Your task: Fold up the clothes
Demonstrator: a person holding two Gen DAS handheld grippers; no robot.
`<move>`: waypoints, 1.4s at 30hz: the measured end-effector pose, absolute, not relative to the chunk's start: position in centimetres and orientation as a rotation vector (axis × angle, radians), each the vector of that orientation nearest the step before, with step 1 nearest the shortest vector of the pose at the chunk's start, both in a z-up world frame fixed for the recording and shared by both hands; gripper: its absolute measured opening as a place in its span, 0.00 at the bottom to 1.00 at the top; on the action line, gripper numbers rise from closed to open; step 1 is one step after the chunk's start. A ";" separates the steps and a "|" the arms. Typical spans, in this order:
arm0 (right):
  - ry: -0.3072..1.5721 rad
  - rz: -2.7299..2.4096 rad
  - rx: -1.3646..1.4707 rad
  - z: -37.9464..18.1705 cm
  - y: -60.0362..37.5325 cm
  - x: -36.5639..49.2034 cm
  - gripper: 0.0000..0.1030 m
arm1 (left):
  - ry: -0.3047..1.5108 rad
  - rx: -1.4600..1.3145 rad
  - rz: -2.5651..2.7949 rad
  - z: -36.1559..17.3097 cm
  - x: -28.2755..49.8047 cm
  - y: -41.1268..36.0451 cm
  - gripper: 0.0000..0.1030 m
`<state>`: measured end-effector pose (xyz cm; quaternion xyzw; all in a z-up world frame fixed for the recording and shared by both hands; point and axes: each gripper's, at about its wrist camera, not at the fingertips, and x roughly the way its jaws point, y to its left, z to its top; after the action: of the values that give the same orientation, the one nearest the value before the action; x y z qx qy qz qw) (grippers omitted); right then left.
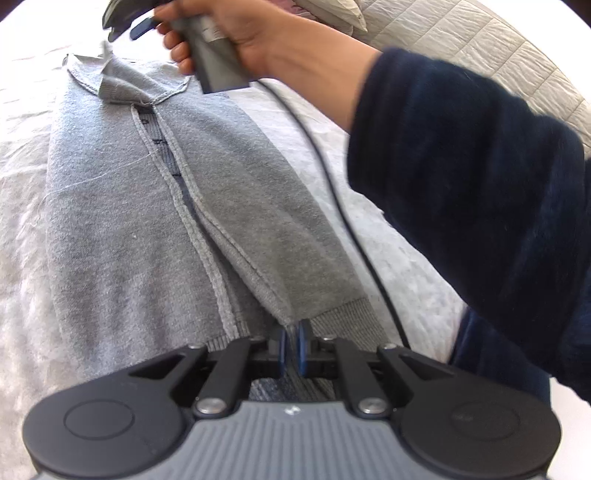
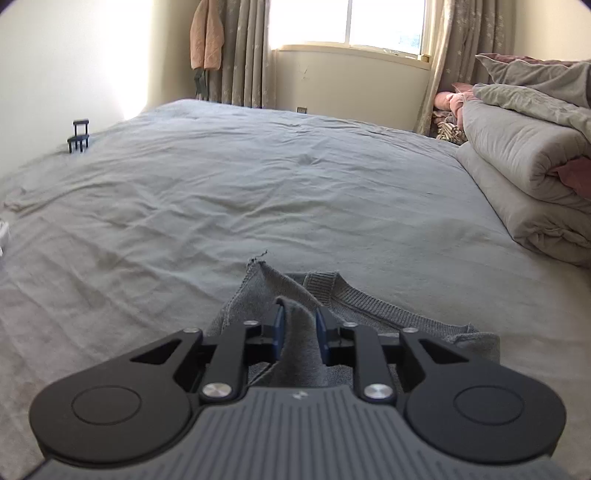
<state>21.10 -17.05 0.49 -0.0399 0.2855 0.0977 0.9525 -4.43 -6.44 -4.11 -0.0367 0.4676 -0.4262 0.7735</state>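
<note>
pinching the hem with my left gripper [image 1: 291, 347] at lower centre, i see the sweater [image 1: 147, 221] run lengthwise up to the upper left, where my right gripper [image 2: 300, 330] stands part open, collar cloth loose between its pads.

A wide bed sheet [image 2: 258, 177], pale grey and creased, fills most of the scene. On its right side lies a folded duvet [image 2: 524, 177] with pillows [image 2: 535, 74] stacked on top. At the far wall a bright window [image 2: 351, 22] sits between patterned curtains [image 2: 243, 51], and a peach jacket [image 2: 207, 37] hangs on the left one. A small black stand [image 2: 79, 136] rests at the far left edge of the bed. A quilted cover [image 1: 480, 48] shows at the far right.
</note>
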 end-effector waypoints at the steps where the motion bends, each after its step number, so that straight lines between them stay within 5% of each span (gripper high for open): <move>1: 0.564 0.200 -0.042 1.3 -17.9 20.1 0.48 | 1.014 -0.072 -0.933 -4.0 -4.6 -6.2 0.07; 9: 0.732 0.216 0.053 1.0 -21.5 7.4 0.48 | 1.020 -0.035 -0.931 -2.5 -3.4 -3.0 0.26; 14: 0.840 0.143 0.230 -1.5 -24.2 -1.6 0.49 | 1.029 -0.042 -0.831 -2.4 -1.8 -1.5 0.28; 20: 0.815 0.044 0.309 -3.4 -25.2 -10.3 0.49 | 1.022 -0.021 -0.763 -1.8 -2.3 -0.1 0.28; 30: 0.765 0.086 0.305 -4.2 -23.2 -15.1 0.49 | 0.974 0.021 -0.617 -3.1 -8.1 1.3 0.50; 31: 0.764 0.090 0.284 -4.4 -22.8 -15.2 0.48 | 0.971 0.030 -0.600 -3.4 -8.5 1.1 0.50; 34: 0.763 0.065 0.214 -5.3 -22.2 -14.8 0.09 | 0.943 0.064 -0.562 -4.0 -9.1 0.5 0.47; 36: 0.741 0.054 0.255 -4.9 -23.0 -15.0 0.08 | 0.902 0.106 -0.545 -4.0 -9.6 -0.1 0.20; 42: 0.695 0.006 0.295 -4.2 -23.8 -16.4 0.07 | 0.881 0.036 -0.575 -2.6 -10.3 1.6 0.08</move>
<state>-16.44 -23.75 -4.23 0.1439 0.3395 0.0032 0.9295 -10.34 1.60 -2.64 0.0172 0.4205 -0.2742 0.8647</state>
